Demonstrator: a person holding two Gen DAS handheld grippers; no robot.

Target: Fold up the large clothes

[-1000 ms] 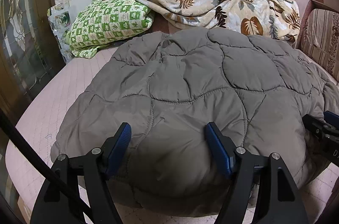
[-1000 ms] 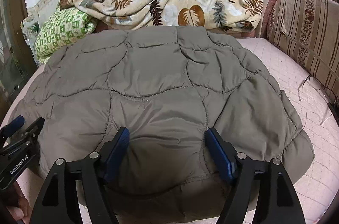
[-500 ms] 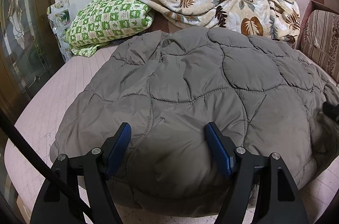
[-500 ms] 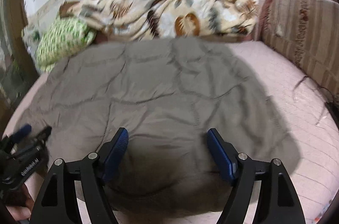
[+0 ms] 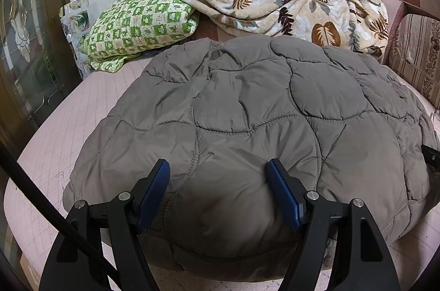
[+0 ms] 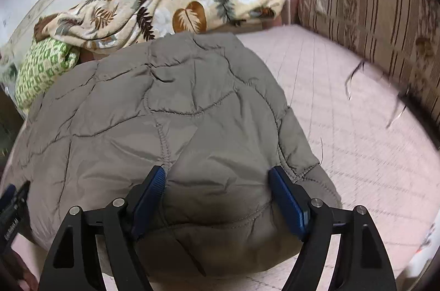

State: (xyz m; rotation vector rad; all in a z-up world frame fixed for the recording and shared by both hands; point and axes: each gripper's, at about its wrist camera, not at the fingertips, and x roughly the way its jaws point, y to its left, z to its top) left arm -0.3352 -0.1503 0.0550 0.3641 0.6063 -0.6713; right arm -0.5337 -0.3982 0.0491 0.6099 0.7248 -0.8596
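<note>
While both grippers' spread jaws straddle the quilted jacket, whether the pads grip is unclear.

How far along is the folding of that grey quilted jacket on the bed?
Already doubled into a thick bundle, the grey quilted jacket lies on the pink bed sheet. Left gripper and right gripper straddle its near edge, fingers apart. Possibly one more fold remains.

Left tongs angled downward, jaws spread wide, right tongs likewise tilted down, jaws apart
</note>
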